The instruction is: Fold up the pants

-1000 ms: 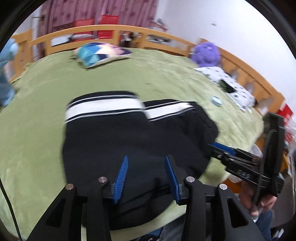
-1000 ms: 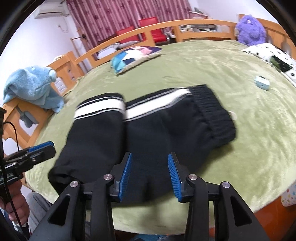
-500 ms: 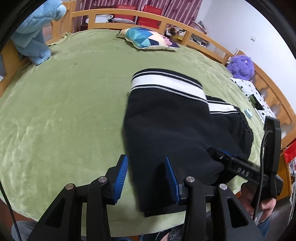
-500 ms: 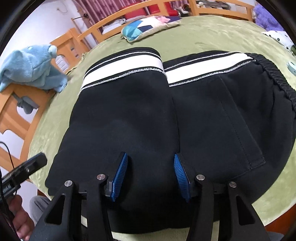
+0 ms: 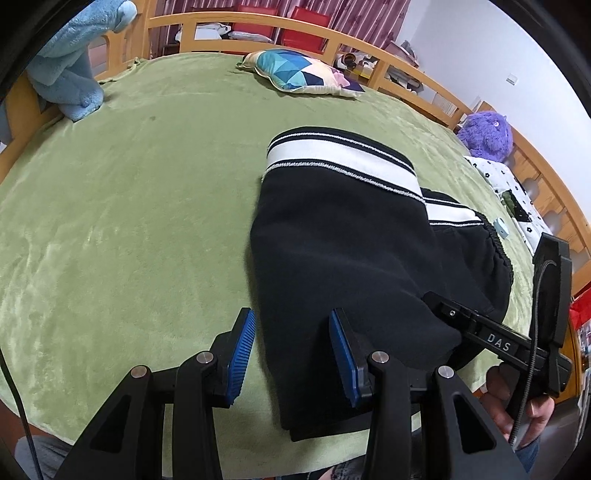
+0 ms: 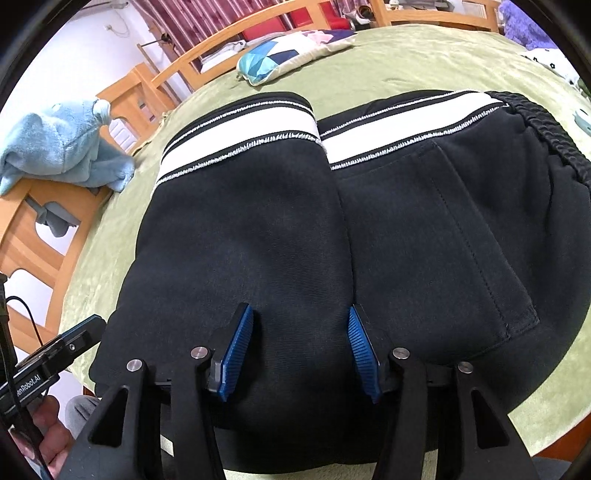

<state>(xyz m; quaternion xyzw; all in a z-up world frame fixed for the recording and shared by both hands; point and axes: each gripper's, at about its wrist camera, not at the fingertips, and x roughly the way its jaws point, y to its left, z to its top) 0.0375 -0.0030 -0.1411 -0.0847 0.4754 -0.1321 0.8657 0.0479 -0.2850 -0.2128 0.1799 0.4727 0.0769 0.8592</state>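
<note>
The left gripper (image 5: 291,350) has its blue fingers (image 5: 242,349) set apart and holding nothing; between them lie the left edge of the black pants (image 5: 343,258) and a strip of the green blanket (image 5: 129,221). The right gripper (image 6: 301,350) also has its fingers (image 6: 238,345) spread over the black cloth, with nothing pinched; whether the tips touch the fabric I cannot tell.

The pants lie folded on the bed, just ahead of both pairs of fingers. In the right wrist view one leg lies doubled beside the seat part, with a white stripe (image 6: 243,136) along the far edge and the ribbed waistband (image 6: 546,133) to the far right of the fingers.

To the right of the left fingers, the right gripper's body rests over the pants' near right corner, gripped by a hand (image 5: 517,406).

Farther out, beyond the pants, a patterned pillow (image 5: 299,72) lies near the wooden bed rail (image 5: 221,22). Far left of the left fingers a blue towel (image 5: 74,62) hangs on the rail, and far right sits a purple plush toy (image 5: 485,134).
</note>
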